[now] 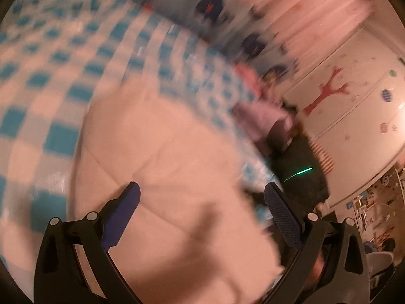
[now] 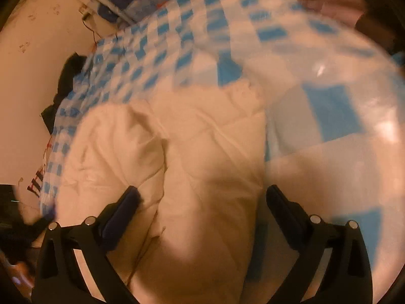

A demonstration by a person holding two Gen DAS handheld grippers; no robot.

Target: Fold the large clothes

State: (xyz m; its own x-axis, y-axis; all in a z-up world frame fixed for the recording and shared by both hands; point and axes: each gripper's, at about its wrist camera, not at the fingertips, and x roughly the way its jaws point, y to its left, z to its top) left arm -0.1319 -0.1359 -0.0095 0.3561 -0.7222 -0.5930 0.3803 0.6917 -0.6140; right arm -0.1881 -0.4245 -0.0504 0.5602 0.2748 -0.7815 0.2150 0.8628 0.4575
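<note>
A large cream-white padded garment lies on a blue-and-white checked bed cover. It also shows in the right wrist view, bunched into folds with a seam down the middle. My left gripper is open just above the garment, holding nothing. My right gripper is open over the garment's near part, also empty. Both views are blurred by motion.
The checked cover spreads around the garment. Pillows with dark blue prints lie at the bed's far end. A pink and dark clothes pile sits at the bed edge by a decorated white wall. Dark cloth hangs beside the bed.
</note>
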